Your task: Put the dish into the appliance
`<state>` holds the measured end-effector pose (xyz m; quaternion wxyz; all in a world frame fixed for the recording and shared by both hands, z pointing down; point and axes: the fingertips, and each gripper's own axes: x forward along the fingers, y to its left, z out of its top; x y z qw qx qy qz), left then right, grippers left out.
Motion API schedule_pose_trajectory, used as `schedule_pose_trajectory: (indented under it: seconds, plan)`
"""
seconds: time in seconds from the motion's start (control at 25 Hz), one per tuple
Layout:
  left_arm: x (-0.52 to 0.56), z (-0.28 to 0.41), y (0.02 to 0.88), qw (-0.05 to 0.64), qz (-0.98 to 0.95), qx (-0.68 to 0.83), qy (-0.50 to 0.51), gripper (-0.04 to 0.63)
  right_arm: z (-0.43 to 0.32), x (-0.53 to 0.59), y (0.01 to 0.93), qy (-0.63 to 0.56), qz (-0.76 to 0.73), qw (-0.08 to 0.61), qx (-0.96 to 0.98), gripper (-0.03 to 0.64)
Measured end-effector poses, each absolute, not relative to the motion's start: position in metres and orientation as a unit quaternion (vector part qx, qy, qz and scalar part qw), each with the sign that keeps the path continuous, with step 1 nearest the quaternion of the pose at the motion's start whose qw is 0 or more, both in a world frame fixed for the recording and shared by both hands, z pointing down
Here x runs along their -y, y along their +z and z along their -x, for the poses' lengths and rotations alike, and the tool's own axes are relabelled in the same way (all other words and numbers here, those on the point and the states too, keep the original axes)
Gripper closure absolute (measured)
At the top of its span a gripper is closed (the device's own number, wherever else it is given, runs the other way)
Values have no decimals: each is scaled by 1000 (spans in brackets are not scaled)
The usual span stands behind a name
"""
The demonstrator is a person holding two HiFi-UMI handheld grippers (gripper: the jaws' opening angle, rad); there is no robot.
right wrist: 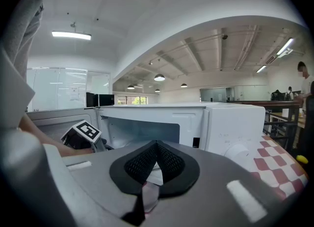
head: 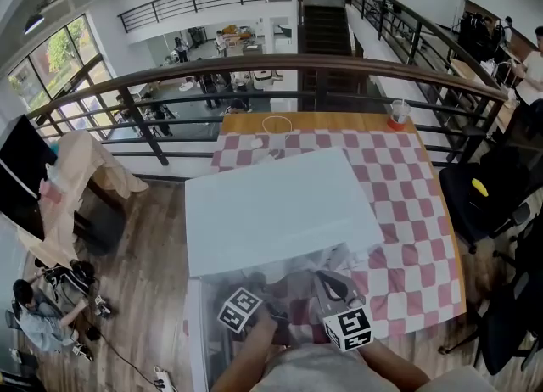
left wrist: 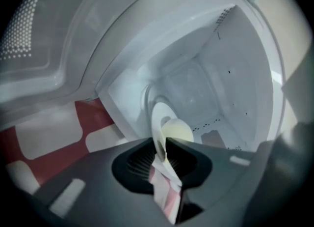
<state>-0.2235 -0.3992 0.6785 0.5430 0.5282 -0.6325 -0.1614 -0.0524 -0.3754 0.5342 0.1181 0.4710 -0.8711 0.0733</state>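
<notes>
Dish [left wrist: 172,130], pale and shallow, is inside the open microwave [left wrist: 221,73]. Its rim is pinched between the nearly closed jaws of the left hand-held gripper [left wrist: 162,146]. From those tips the dish stands out toward 12 o'clock, seen edge-on, with the cavity's back wall behind it. Whether it rests on the cavity floor cannot be told. The door [left wrist: 44,73] is at 10 o'clock and the checked worktop [left wrist: 49,157] at 8 o'clock. The right hand-held gripper [right wrist: 157,145] is outside, jaws together on nothing, facing the microwave's front.
</notes>
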Motion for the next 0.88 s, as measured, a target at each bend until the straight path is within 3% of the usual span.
schedule_pose_trajectory:
  seconds: [0.12,0.36,0.44,0.68,0.88]
  plan:
    - [401,218,672,533,-551,620,-167,487,50,373,535,73,-474,117,870,617]
    - [404,194,649,441,-660,596,-125,210,49,369,537,73,-474,117,869,617]
    - [401,186,650,401,-690,598,-79,150,50,367,537,69,-474,117,870,617]
    - [394,185,659,261,-717,639,97,137,53,367,535,60,-475,118,870,617]
    - [388,190,662,218,-704,661,139,139,52,361,542,66,-477,123,868,618]
